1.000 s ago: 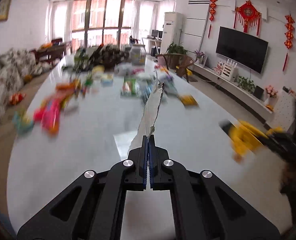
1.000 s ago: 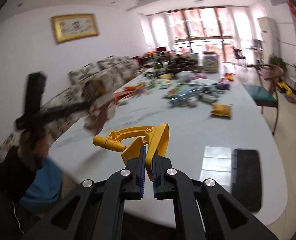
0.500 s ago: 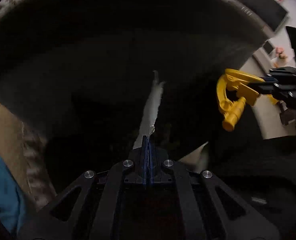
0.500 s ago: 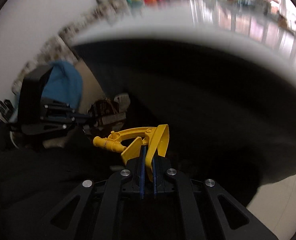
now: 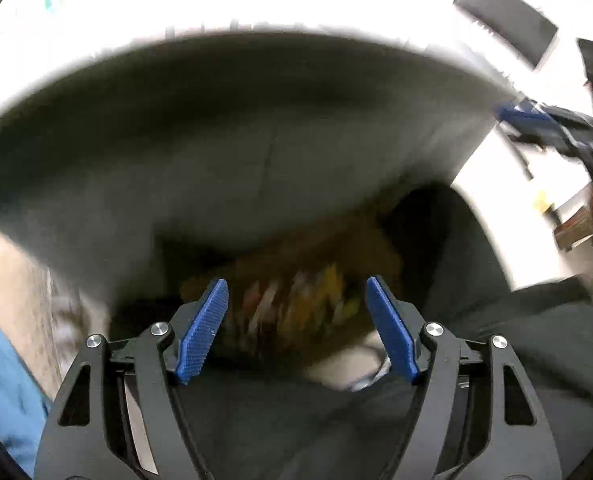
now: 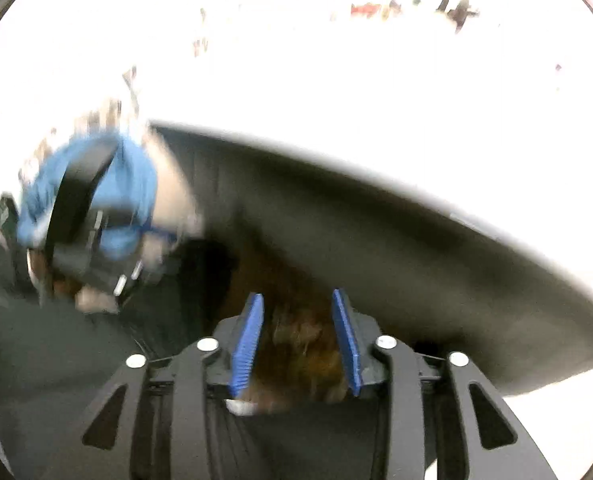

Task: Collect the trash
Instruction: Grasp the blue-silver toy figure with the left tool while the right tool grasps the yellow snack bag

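Both grippers, left point(image 5: 296, 328) and right point(image 6: 298, 338), angled downward, jaws just spread, nothing between.

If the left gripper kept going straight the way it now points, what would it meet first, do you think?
Probably the blurred heap of trash showing between the open left gripper fingers, below the table edge; depth is unclear.

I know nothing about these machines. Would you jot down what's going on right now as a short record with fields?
Setting: both handheld tools point down below the edge of the white table, over a dim container of mixed, blurred trash
Left gripper: blue-padded fingers just opened wide, nothing between them
Right gripper: fingers just opened partway, nothing between them
Person: blue sleeve visible in the right view
Picture quality: motion blur, table overexposed
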`<state>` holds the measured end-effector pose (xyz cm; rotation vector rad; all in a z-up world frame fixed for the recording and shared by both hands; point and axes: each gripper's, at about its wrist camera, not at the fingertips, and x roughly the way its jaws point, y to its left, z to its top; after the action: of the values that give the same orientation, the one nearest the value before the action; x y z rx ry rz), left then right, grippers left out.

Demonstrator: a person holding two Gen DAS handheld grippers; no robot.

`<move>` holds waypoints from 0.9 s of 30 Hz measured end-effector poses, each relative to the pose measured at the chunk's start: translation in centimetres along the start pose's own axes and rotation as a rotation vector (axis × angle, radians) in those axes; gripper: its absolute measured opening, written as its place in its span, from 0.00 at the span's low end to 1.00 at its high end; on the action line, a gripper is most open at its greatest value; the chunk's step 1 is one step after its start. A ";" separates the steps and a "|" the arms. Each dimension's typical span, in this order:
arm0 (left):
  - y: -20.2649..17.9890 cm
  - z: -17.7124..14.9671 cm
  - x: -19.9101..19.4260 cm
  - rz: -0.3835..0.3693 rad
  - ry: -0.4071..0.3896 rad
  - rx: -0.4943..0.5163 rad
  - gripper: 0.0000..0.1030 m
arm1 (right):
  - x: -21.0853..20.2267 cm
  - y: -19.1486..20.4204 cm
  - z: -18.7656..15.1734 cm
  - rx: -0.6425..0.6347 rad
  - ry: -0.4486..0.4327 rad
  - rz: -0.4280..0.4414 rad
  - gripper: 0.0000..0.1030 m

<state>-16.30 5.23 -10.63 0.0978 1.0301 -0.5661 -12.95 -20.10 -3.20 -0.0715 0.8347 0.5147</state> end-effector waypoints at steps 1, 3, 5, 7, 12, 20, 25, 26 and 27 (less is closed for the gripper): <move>-0.9 1.5 -2.3 0.009 -0.073 0.029 0.75 | -0.9 -1.4 2.0 0.008 -0.042 -0.043 0.48; -2.0 3.9 -4.8 0.034 -0.172 0.058 0.80 | -1.7 -5.7 6.5 0.013 -0.120 -0.168 0.62; -2.6 6.7 -6.5 0.010 -0.248 0.062 0.80 | 0.0 -10.5 10.0 0.023 -0.117 -0.279 0.70; -2.8 8.7 -7.0 -0.017 -0.288 0.042 0.80 | 2.9 -16.6 12.7 0.121 -0.041 -0.320 0.75; -4.3 12.4 -5.5 -0.051 -0.300 0.019 0.80 | 8.7 -28.3 16.5 0.412 0.036 -0.385 0.74; -3.9 17.3 -1.8 -0.043 -0.259 0.093 0.80 | 12.7 -31.1 17.5 0.425 0.134 -0.444 0.53; -3.9 29.5 5.2 0.090 -0.276 0.191 0.80 | 9.3 -28.1 15.6 0.355 0.050 -0.305 0.48; -3.8 31.7 6.8 0.095 -0.259 0.190 0.80 | 8.4 -27.7 15.5 0.348 0.027 -0.287 0.48; -3.7 34.3 8.8 0.102 -0.244 0.184 0.80 | 6.4 -26.9 15.0 0.339 -0.010 -0.270 0.48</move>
<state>12.12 -12.92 0.69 0.2361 0.7304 -0.5635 13.38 -37.14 -1.41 0.1291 0.8771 0.1159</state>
